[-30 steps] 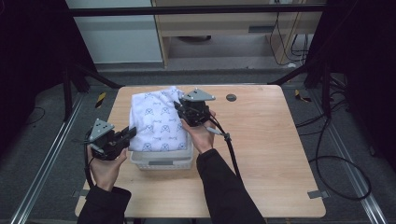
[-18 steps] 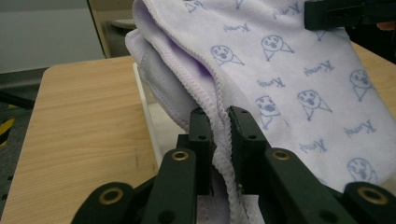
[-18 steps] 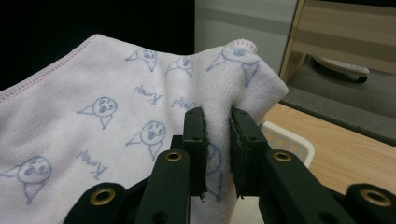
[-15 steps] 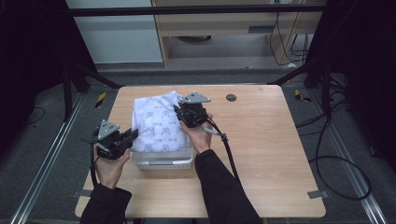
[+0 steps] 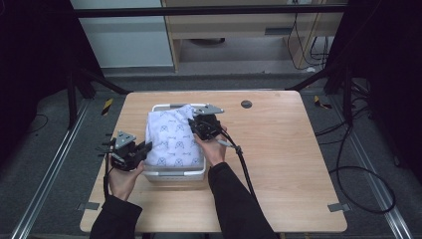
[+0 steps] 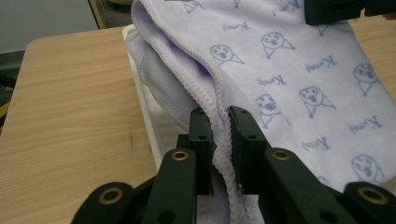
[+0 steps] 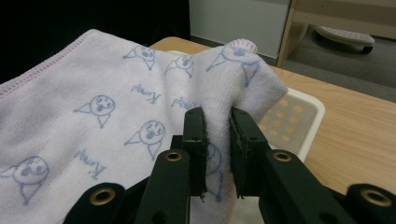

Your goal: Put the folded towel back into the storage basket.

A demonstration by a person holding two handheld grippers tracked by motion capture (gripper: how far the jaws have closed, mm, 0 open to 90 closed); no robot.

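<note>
Both jaws pinch our folded towel [image 5: 171, 142]: left gripper [image 6: 219, 140] and right gripper [image 7: 217, 140]. We have lowered it over the white basket [image 5: 174, 175], so dropping comes next.

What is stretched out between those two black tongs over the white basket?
The printed lilac towel spans the gap from the left tongs to the right tongs, each pinching an edge, above the white basket; the high view shows it.

Left claw [image 5: 145, 148] and right claw [image 5: 195, 124] both clamped, seemingly level.
</note>
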